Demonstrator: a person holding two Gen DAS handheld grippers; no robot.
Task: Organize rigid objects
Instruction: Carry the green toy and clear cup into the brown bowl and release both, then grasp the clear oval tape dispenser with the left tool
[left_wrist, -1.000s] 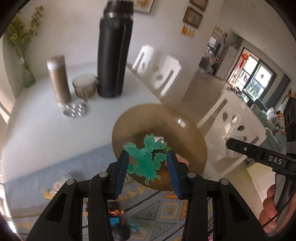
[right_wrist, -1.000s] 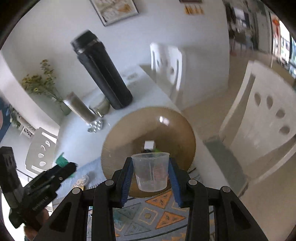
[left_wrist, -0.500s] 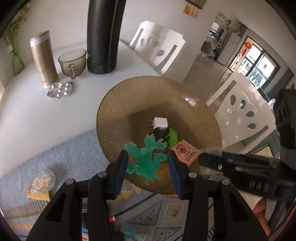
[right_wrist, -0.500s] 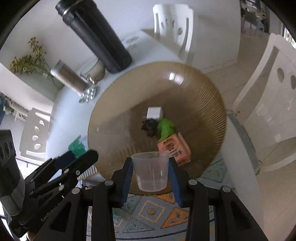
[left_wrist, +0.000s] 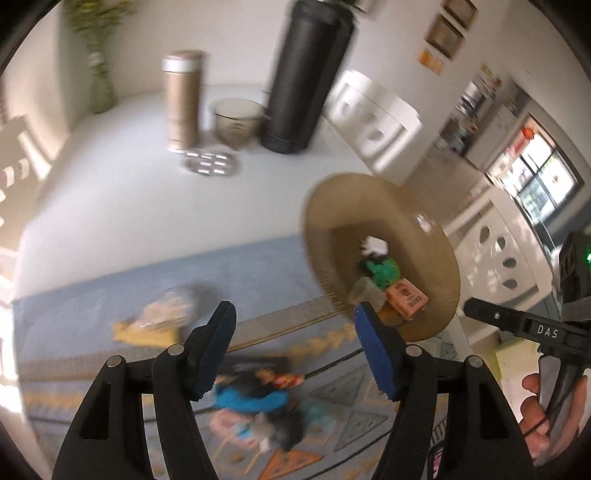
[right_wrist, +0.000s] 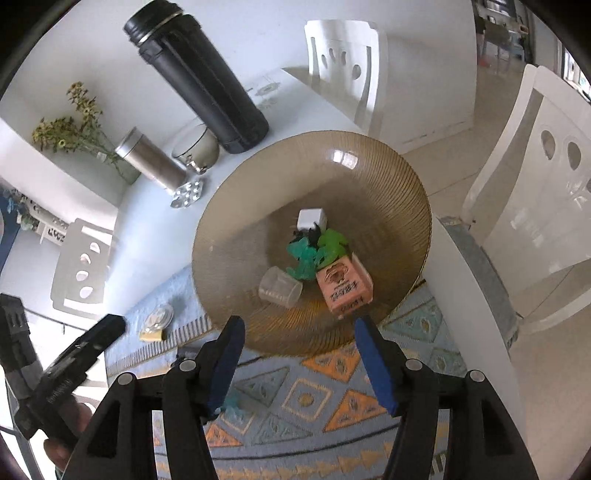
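A ribbed amber glass bowl (right_wrist: 236, 206) (left_wrist: 325, 206) stands on the table's right part. In it lie a clear plastic cup (right_wrist: 279, 287) on its side, a teal plastic figure (right_wrist: 303, 258), a green figure (right_wrist: 332, 242), a pink carton (right_wrist: 343, 286) and a white cube (right_wrist: 312, 218). My right gripper (right_wrist: 297, 326) hovers at the bowl's near rim, jaws opening, nothing between them. My left gripper (left_wrist: 293, 314) is left of the bowl above the patterned mat (left_wrist: 332, 391), jaws opening and empty. Blurred small toys (left_wrist: 255, 402) lie on the mat below it.
At the back of the white table (right_wrist: 159, 229) stand a tall black flask (right_wrist: 199, 74), a steel tumbler (right_wrist: 149, 157), a glass cup (right_wrist: 195, 147), a pill blister (right_wrist: 186, 192) and a vase of dried flowers (right_wrist: 74, 129). White chairs (right_wrist: 347, 55) ring the table. A small packet (right_wrist: 159, 319) lies on the mat.
The right gripper opened and the clear cup now lies in the bowl. The left gripper opened, left the teal figure in the bowl and swung left over the mat.
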